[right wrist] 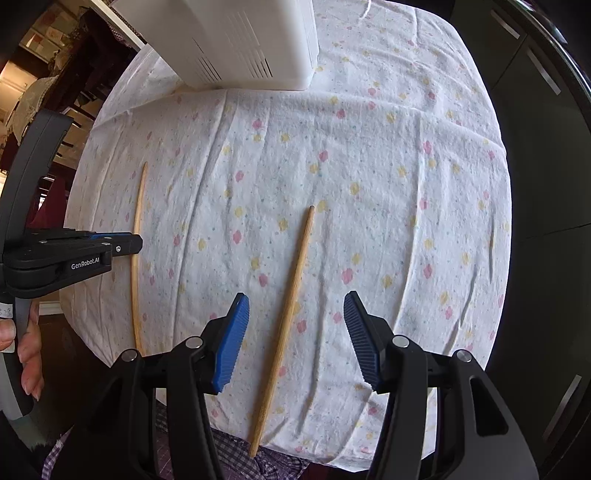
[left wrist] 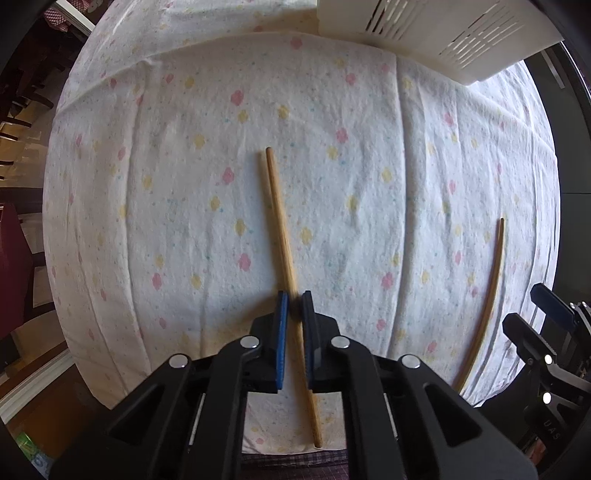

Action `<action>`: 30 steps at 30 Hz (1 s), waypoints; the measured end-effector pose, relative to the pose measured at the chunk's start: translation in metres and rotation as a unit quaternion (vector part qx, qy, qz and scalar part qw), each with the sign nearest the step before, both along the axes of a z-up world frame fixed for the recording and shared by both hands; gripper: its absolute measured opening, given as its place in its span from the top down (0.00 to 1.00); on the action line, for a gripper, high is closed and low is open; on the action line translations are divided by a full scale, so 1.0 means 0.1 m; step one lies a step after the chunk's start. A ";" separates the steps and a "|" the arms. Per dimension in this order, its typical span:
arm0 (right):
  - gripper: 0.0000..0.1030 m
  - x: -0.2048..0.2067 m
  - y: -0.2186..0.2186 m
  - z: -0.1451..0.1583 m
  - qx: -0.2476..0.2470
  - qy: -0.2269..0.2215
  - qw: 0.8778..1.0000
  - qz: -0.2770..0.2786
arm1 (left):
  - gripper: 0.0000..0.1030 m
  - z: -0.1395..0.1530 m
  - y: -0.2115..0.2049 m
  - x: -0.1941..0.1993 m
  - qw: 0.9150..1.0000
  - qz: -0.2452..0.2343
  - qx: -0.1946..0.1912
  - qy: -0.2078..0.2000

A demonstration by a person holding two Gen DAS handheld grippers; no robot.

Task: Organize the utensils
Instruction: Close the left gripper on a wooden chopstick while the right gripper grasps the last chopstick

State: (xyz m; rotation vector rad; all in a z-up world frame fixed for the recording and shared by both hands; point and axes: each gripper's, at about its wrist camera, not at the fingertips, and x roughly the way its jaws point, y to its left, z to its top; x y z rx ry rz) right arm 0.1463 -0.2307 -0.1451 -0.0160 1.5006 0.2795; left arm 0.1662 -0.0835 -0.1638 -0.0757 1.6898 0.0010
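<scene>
table (left wrist: 155,229) | floral cloth; two chopsticks (left wrist: 280,229) (right wrist: 291,295); white basket (left wrist: 436,33)

Your left gripper (left wrist: 294,302) has matte black arms with round silver rivets and ribbed blue pads (left wrist: 281,332). Your right gripper (right wrist: 296,314) is built the same way, blue pads (right wrist: 360,339) on black. White "GenRobot.AI" lettering (right wrist: 85,264) marks the left one's side, and your hand (right wrist: 26,343) grips a grey handle.
</scene>
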 end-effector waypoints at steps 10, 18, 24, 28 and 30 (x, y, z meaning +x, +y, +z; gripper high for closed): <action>0.56 0.05 0.24 -0.22 -0.016 0.041 0.999 0.009 | 0.94 0.31 0.19 -0.01 0.998 -0.022 -0.031 -0.044; 0.69 0.07 0.44 -0.37 -0.047 0.056 0.997 0.008 | 0.94 0.79 0.31 -0.15 0.992 -0.047 -0.047 -0.112; 0.83 0.10 0.47 -0.40 -0.078 0.059 0.995 0.004 | 0.94 1.05 0.40 -0.24 0.986 -0.060 -0.054 -0.145; 0.91 0.08 0.51 -0.40 -0.093 0.050 0.994 0.013 | 0.94 1.10 0.39 -0.28 0.983 -0.065 -0.055 -0.162; 0.93 0.04 0.62 -0.40 -0.109 0.038 0.993 0.022 | 0.94 1.11 0.35 -0.27 0.982 -0.066 -0.056 -0.168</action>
